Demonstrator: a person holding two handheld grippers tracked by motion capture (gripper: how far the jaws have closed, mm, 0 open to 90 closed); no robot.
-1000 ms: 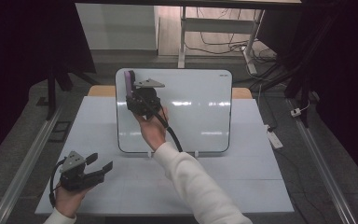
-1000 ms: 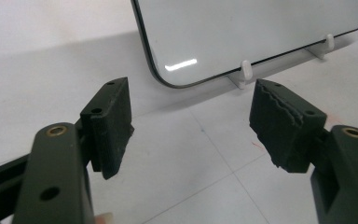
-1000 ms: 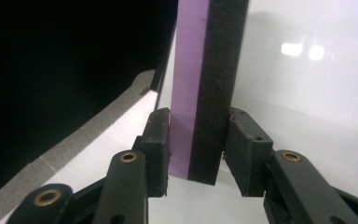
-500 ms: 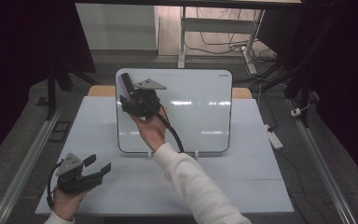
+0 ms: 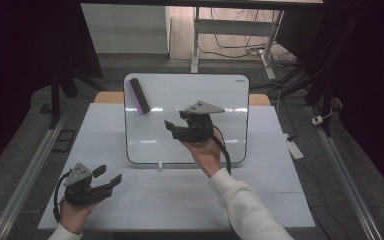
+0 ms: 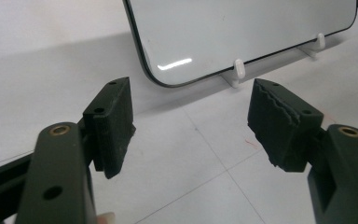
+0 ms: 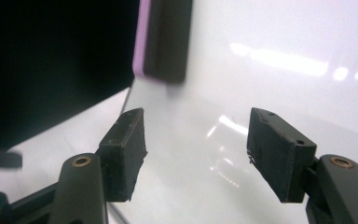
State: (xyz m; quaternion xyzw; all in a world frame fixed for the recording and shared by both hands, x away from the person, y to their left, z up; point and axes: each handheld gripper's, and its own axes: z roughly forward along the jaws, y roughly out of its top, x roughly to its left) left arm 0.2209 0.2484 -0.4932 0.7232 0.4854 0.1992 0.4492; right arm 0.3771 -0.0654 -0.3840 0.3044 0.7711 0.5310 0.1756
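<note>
A whiteboard [image 5: 215, 107] stands tilted on small white feet at the back of the pale surface [image 5: 155, 200]. A black eraser with a purple edge [image 5: 138, 95] clings to the board's upper left corner, slanted, with nothing gripping it.

The right claw [image 5: 172, 129] hangs in front of the middle of the board, below and to the right of the eraser and apart from it. Its jaws have just been opening and now stand apart with nothing between them; in the right gripper view the eraser [image 7: 163, 39] sits beyond and above the two pads [image 7: 123, 149], clear of both.

The left claw [image 5: 107, 176] rests low over the near left part of the surface, well apart from the board. Its jaws are spread and hold nothing; the left gripper view looks past them to the board's lower corner [image 6: 177, 70] and one white foot [image 6: 237, 72].
</note>
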